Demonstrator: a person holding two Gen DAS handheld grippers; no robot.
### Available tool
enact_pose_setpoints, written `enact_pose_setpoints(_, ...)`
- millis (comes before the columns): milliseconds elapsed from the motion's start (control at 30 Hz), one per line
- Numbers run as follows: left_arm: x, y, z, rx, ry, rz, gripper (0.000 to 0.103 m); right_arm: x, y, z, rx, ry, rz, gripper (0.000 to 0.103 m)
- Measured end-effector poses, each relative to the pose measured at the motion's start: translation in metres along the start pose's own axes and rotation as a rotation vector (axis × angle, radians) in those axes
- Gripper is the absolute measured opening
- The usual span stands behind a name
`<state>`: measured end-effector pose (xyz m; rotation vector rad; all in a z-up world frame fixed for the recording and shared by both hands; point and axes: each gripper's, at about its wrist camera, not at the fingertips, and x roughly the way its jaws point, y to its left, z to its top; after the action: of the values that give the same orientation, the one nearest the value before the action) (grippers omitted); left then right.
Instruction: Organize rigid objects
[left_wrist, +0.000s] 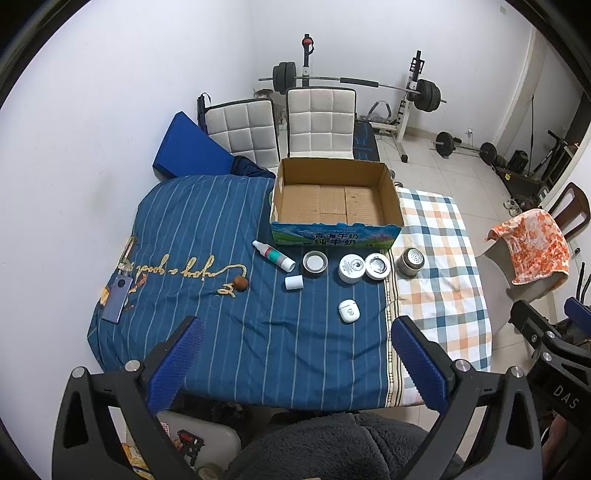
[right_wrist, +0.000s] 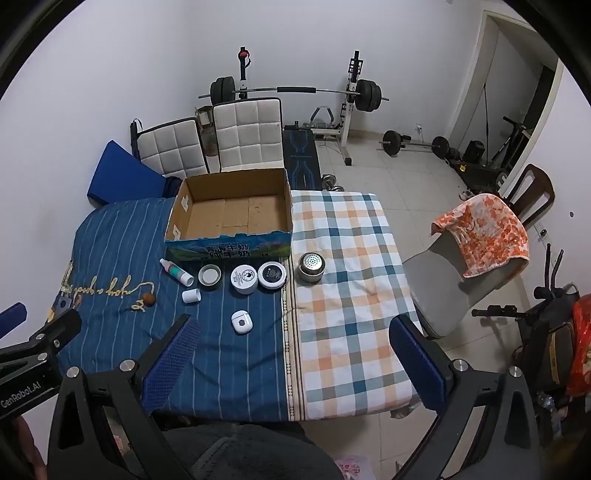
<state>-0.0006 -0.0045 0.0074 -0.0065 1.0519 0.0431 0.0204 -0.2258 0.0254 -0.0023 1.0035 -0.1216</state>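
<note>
Through my left camera, my left gripper (left_wrist: 295, 354) stands with its jaws spread wide and nothing between them. Both blue pads hang over the near part of the striped blue cloth (left_wrist: 221, 221), short of every item. The closest thing is the white earbud case (left_wrist: 348, 311), lying just beyond my right-hand pad and slightly inside the gap as seen from here. Farther out a row runs across the cloth: a spray bottle (left_wrist: 273, 255) on its side, a small white cap (left_wrist: 294, 283) just in front of it, an open tin (left_wrist: 315, 261), a white jar (left_wrist: 351, 268) touching a round lidded tin (left_wrist: 377, 266), and a metal shaker (left_wrist: 410, 261) on the checked cloth (left_wrist: 443, 277). Behind the row sits the empty cardboard box (left_wrist: 336, 229). Well off to my left lie a brown ball on a cord (left_wrist: 242, 283) and a phone (left_wrist: 118, 299).

Through my right camera, my right gripper (right_wrist: 295, 350) is likewise wide open and empty. It hangs over the seam between the striped and checked cloths. The earbud case (right_wrist: 241, 322) lies just ahead of my left-hand pad. The bottle (right_wrist: 176, 272), cap (right_wrist: 191, 295), open tin (right_wrist: 209, 275), jar (right_wrist: 244, 278), lidded tin (right_wrist: 272, 275) and shaker (right_wrist: 311, 267) line up beyond it, in front of the box (right_wrist: 229, 251). My left gripper's body (right_wrist: 33, 350) shows at the left edge.
</note>
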Motion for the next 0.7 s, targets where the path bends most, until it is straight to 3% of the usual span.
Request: enact_pose_setpoints(700, 0.002, -0.011, 0.006, 0.008, 0.003, 0.001, 0.103, 0.004, -0.016, 0.002, 0.013, -0.011, -0.008, 0.103)
